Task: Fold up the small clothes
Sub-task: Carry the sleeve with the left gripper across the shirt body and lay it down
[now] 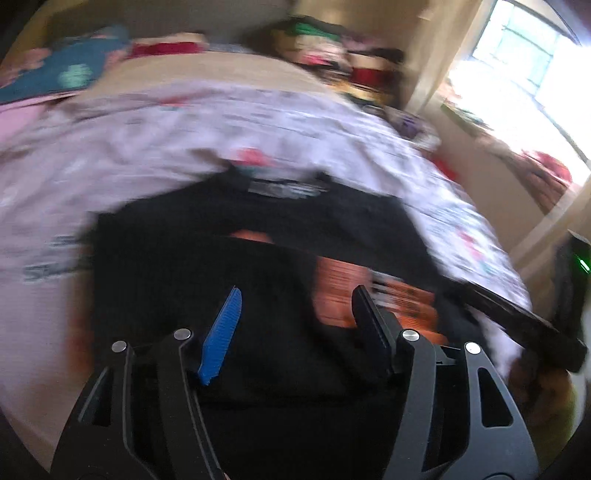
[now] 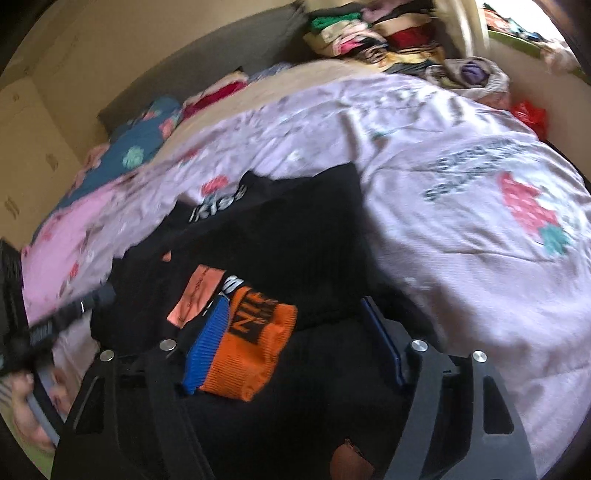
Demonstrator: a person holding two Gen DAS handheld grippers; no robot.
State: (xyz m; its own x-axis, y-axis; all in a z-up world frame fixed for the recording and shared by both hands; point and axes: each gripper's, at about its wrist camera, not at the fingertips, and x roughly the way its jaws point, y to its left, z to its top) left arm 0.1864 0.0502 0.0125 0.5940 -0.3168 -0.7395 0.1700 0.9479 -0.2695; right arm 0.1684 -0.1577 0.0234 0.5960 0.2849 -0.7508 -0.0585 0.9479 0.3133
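A small black garment (image 1: 229, 236) with orange printed panels (image 1: 343, 291) lies on a pale pink printed bedsheet (image 1: 184, 129). My left gripper (image 1: 295, 299) is open just above it, blue pad on the left finger, nothing between the jaws. In the right wrist view the same black garment (image 2: 295, 229) shows an orange patch with black letters (image 2: 255, 347) and a salmon label (image 2: 195, 295). My right gripper (image 2: 295, 306) is open over the garment's near part, empty. The right gripper's finger (image 1: 517, 321) shows at the right in the left wrist view. Both views are blurred.
A pile of coloured clothes (image 2: 369, 29) sits at the far end of the bed. A blue floral cloth (image 2: 144, 147) and pink cloth (image 2: 74, 236) lie at the left. A bright window (image 1: 535, 74) is at the right. A red bag (image 2: 528, 114) lies by the bed's far right edge.
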